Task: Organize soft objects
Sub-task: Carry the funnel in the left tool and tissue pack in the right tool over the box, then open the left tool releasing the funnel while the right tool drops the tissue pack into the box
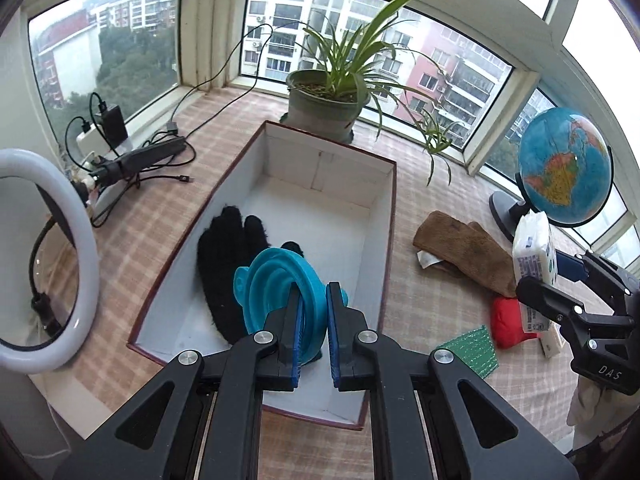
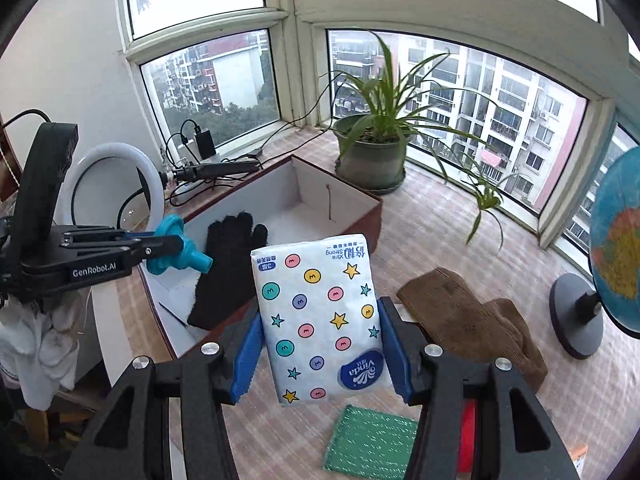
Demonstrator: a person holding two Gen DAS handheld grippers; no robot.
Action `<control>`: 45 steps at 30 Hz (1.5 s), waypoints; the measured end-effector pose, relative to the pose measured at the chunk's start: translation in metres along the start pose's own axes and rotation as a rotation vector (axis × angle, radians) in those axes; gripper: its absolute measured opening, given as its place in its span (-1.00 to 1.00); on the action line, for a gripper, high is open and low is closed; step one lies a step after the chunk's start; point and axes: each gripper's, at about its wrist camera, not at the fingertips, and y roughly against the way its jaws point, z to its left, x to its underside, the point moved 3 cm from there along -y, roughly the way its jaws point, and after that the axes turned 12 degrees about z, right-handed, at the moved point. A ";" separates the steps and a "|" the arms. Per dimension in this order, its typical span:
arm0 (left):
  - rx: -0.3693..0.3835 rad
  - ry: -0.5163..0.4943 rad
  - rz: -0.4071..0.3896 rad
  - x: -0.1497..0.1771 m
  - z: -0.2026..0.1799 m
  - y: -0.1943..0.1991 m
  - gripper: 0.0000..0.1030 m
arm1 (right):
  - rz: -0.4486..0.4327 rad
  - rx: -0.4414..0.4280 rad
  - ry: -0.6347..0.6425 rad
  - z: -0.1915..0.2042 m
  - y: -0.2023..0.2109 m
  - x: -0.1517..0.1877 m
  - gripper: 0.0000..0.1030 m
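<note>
The left gripper (image 1: 313,322) is squeezed on a blue funnel (image 1: 276,292). The funnel looks rubbery, with round steps like rings. It hangs over the near end of the open box (image 1: 390,216), right above a fuzzy black glove (image 1: 228,264) that lies flat on the white box floor. Only the right wrist view shows the funnel from the side, with its short spout (image 2: 200,261) sticking out.

The right gripper (image 2: 320,346) holds a soft pack of tissues (image 2: 320,320) between its 2 blue pads. The pack is up in the air, beside the box. That view shows its smooth plastic wrap with dots and stars; the left wrist view shows only its thin edge (image 1: 534,256).

On the checked cloth lie a woolly brown glove (image 1: 468,252), a green scrub pad (image 1: 474,350) with a rough, sparkly top, and a red soft thing (image 1: 508,322), partly hidden. A potted plant (image 1: 326,106) stands behind the box, and a round globe (image 1: 564,166) stands at the right.
</note>
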 end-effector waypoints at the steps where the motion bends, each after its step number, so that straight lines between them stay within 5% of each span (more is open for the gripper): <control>1: -0.003 0.000 0.002 0.000 0.004 -0.001 -0.82 | 0.005 -0.004 0.011 0.008 -0.005 -0.007 -0.03; 13: -0.038 0.031 0.043 -0.003 0.048 -0.017 -0.82 | 0.076 0.007 0.038 0.052 -0.068 -0.056 -0.02; 28: -0.032 -0.004 0.054 -0.010 0.060 -0.026 -0.81 | 0.089 -0.010 -0.022 0.074 -0.106 -0.077 0.04; 31: -0.025 -0.006 0.047 -0.013 0.063 -0.023 -0.41 | 0.065 0.002 -0.038 0.073 -0.102 -0.077 0.34; 33: -0.021 0.004 0.026 -0.015 0.067 -0.018 0.08 | 0.050 0.012 -0.055 0.070 -0.098 -0.077 0.41; 45: 0.000 0.026 0.001 -0.021 0.069 -0.008 0.09 | 0.009 -0.006 -0.073 0.065 -0.074 -0.069 0.41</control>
